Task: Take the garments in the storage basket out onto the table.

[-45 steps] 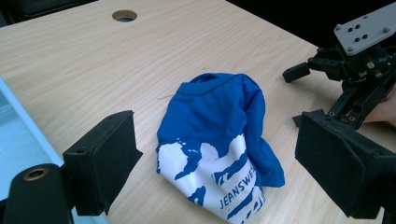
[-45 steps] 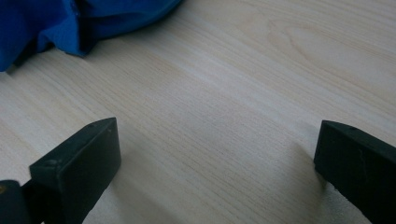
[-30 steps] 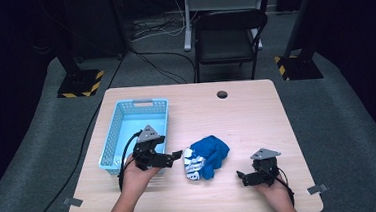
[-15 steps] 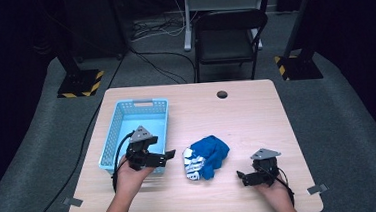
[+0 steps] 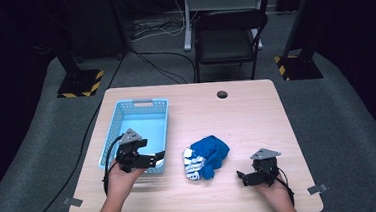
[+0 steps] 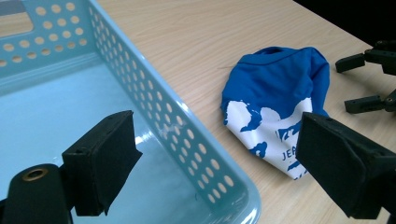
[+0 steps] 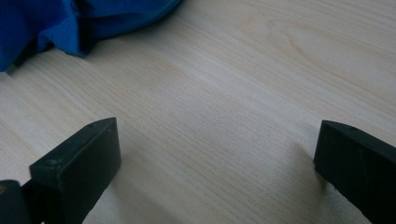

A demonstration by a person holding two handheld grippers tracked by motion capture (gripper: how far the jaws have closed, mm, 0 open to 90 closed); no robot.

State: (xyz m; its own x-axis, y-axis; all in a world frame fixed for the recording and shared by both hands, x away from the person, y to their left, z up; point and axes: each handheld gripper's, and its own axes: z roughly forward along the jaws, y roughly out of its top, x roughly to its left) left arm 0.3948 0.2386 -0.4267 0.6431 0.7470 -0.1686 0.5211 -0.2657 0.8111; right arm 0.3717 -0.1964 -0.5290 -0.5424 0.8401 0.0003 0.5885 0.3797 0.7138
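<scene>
A crumpled blue cloth with white print [image 5: 207,156] lies on the wooden table [image 5: 237,117], right of a light blue perforated basket [image 5: 137,120]. My left gripper [image 5: 155,158] hovers over the basket's near right corner, open and empty. In the left gripper view its jaws stand wide apart [image 6: 219,158] on either side of the basket's wall [image 6: 177,126], with the cloth [image 6: 275,88] beyond. My right gripper [image 5: 243,176] rests low near the table's front right, open and pointing toward the cloth. Bare wood lies between its jaws [image 7: 215,154], and the cloth's edge [image 7: 70,18] is just ahead.
The basket's floor [image 6: 56,112] is bare. My right gripper [image 6: 357,83] shows far off beyond the cloth in the left gripper view. A round hole [image 5: 222,94] sits at the table's back middle. A black chair [image 5: 229,38] stands behind the table.
My left gripper has moved left, away from the cloth, to over the basket's near right corner, still open. The right gripper and the cloth have stayed put.
</scene>
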